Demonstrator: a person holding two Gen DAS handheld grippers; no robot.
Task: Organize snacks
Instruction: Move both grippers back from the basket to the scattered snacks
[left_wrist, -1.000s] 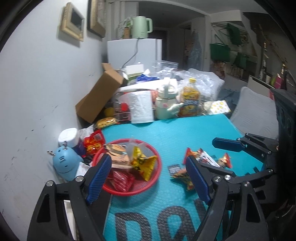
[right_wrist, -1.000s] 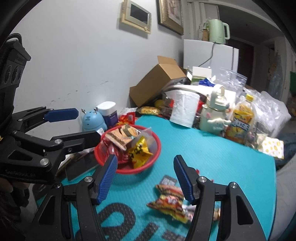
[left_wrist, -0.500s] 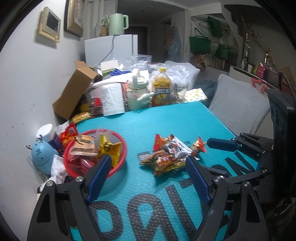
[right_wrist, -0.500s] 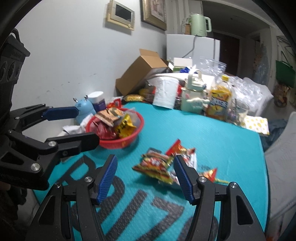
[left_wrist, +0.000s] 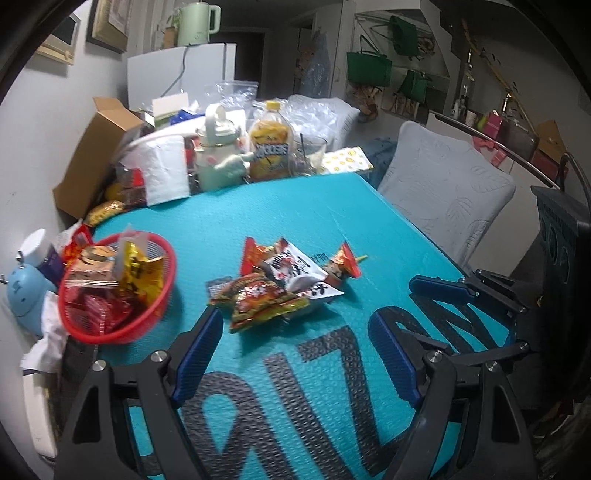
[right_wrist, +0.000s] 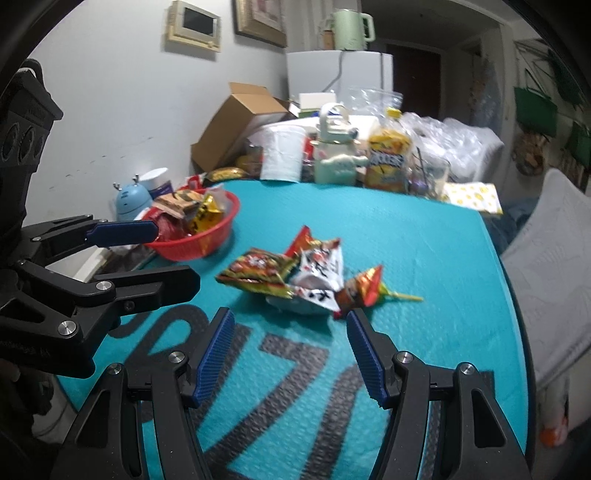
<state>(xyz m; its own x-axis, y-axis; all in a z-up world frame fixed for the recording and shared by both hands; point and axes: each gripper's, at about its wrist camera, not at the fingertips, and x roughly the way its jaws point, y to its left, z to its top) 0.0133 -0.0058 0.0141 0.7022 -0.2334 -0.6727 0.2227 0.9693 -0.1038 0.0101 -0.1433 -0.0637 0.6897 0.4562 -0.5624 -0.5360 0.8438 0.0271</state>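
A red mesh basket (left_wrist: 110, 334) holding several snack packets stands at the left of the teal mat (left_wrist: 295, 221). A loose pile of snack packets (left_wrist: 280, 284) lies mid-mat: a red-yellow packet, a white one and a small red one. My left gripper (left_wrist: 293, 319) hangs just short of that pile, open, with nothing between its blue pads. The right gripper (right_wrist: 289, 317) is also open and empty, pointing at the same pile of snack packets (right_wrist: 295, 273). The basket (right_wrist: 199, 240) lies to its left. Each view shows the other gripper (left_wrist: 424, 310), (right_wrist: 162, 254) at its edge.
At the mat's far edge stand a paper towel roll (left_wrist: 166, 170), a cream jug (left_wrist: 218, 155), an orange juice bottle (left_wrist: 269, 151), a glass and a tipped cardboard box (left_wrist: 88, 166). A blue gadget (left_wrist: 22, 295) sits by the wall. A grey cushion (left_wrist: 447, 192) is on the right.
Both grippers swung from facing the red basket to facing the loose pile and sank lower. The basket slid to the left of both views. The jaws kept their width.
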